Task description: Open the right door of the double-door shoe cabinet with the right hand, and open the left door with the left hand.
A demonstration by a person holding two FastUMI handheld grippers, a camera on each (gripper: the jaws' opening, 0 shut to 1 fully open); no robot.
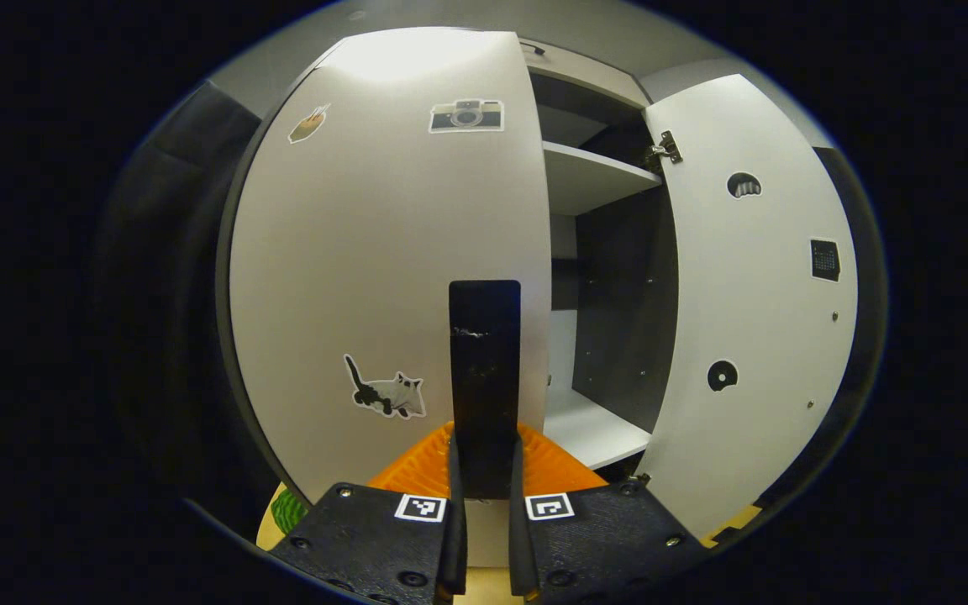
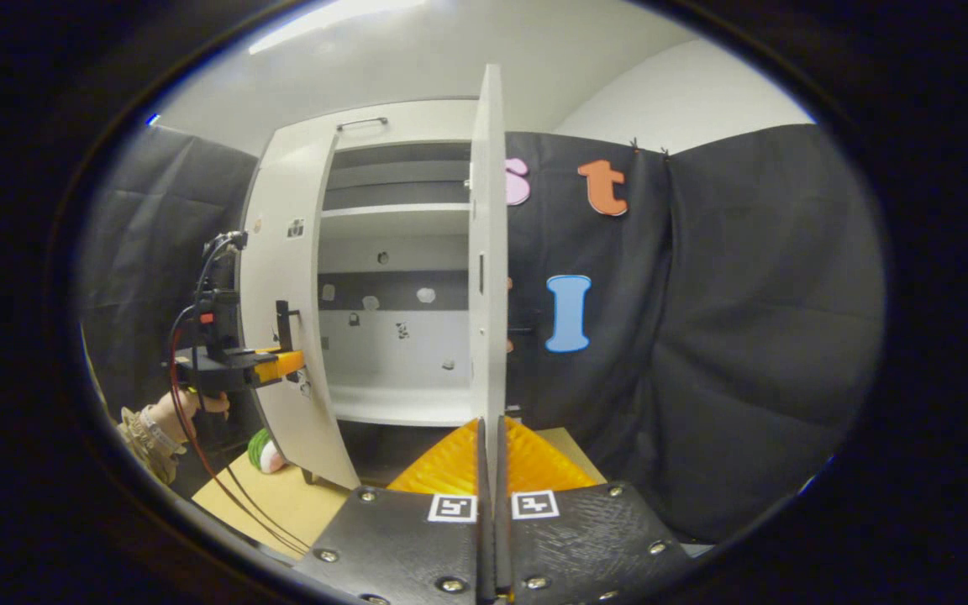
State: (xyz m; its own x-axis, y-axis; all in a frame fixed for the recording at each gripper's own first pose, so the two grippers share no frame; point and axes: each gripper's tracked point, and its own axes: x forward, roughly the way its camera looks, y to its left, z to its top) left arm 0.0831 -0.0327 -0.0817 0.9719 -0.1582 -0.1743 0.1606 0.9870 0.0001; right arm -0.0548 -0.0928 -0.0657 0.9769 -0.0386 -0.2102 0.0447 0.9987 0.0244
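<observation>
Booth: black cloth wall [image 2: 753, 336] behind and beside the shoe cabinet [image 2: 400, 126], pale ceiling above.
Floor: tan board [image 2: 282, 500] under the cabinet's foot; a green-striped round thing [image 2: 261, 449] lies on it by the left door's lower corner.
Shoe cabinet: white, double-door, upright; interior shelves [image 1: 593, 172] exposed, dark back panel with small stickers seen in the right gripper view.
Right door: [image 1: 753, 294] swung well open; its inner face with hinge [image 1: 665, 149] shows in the left gripper view, its thin edge [image 2: 488, 252] runs vertically in the right gripper view.
Left door: [image 1: 391, 252] barely ajar, carrying cat [image 1: 387, 393] and camera [image 1: 467, 116] stickers and a black vertical handle [image 1: 484, 370].
Left gripper: [image 1: 484, 496] fingers narrow, closed on the black handle from both sides; seen from afar in the right gripper view [image 2: 282, 363], held by a hand [image 2: 190, 407].
Right gripper: [image 2: 491, 470] fingers nearly together, pinching the right door's edge between them.
</observation>
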